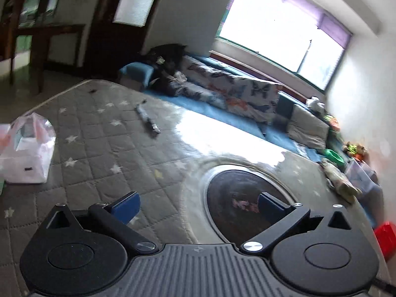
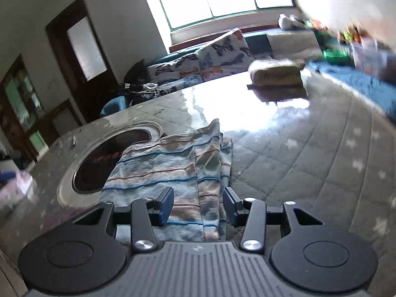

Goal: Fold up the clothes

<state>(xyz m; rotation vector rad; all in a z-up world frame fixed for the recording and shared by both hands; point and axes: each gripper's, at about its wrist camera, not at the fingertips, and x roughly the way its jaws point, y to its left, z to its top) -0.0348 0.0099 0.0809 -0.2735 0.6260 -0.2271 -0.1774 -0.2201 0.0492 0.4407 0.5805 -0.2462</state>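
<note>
A folded striped cloth point(image 2: 170, 163) in pale blue, beige and grey lies on the grey quilted table cover point(image 2: 309, 153), partly over a round dark cooktop point(image 2: 104, 158). My right gripper point(image 2: 198, 205) is open, its blue pads on either side of the cloth's near edge, not closed on it. My left gripper point(image 1: 198, 206) is open and empty above the table, over the edge of the round cooktop point(image 1: 245, 205). The striped cloth does not show in the left wrist view.
A plastic bag with a box point(image 1: 26, 148) sits at the table's left. A dark remote-like object point(image 1: 147, 121) lies mid-table. A folded olive cloth point(image 2: 277, 74) sits at the far side. A butterfly-print bedding pile point(image 1: 235, 91) lies under the window. Toys and bins point(image 1: 356, 170) line the right wall.
</note>
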